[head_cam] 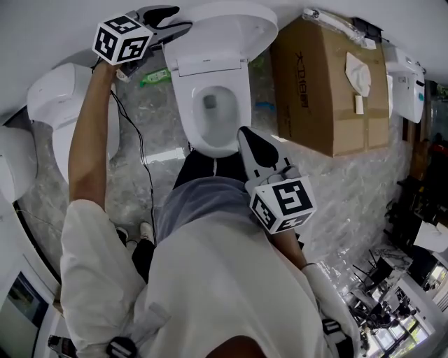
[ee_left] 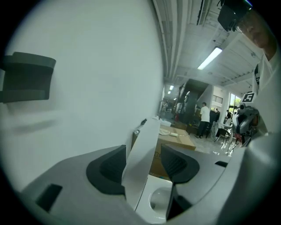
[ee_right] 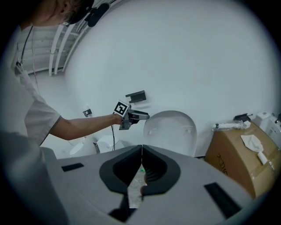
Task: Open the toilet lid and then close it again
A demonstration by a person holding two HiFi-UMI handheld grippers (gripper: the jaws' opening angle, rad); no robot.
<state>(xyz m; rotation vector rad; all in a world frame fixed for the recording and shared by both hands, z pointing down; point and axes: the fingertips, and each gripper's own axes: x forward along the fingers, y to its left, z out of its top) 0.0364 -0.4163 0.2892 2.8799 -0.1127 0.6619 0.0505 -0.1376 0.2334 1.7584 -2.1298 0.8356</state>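
Head view: toilet lid (head_cam: 224, 28) raised upright, toilet bowl (head_cam: 236, 105) exposed below it. Left tool (head_cam: 171, 21) at lid's upper left edge. Right tool (head_cam: 246, 140) low, near bowl's front rim. Cardboard box (head_cam: 322, 91) just right of toilet.
Left gripper view: jaws apart, lid's edge between them, close by left pad, gap to right pad.
Right gripper view: jaws together, nothing between; upright lid ahead.

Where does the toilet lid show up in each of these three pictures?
Head view: toilet lid, top centre, raised.
Left gripper view: lid low centre, edge-on between parted jaws.
Right gripper view: lid upright, just right of centre.
Shared landmark: cardboard box, to the lid's right in all three.
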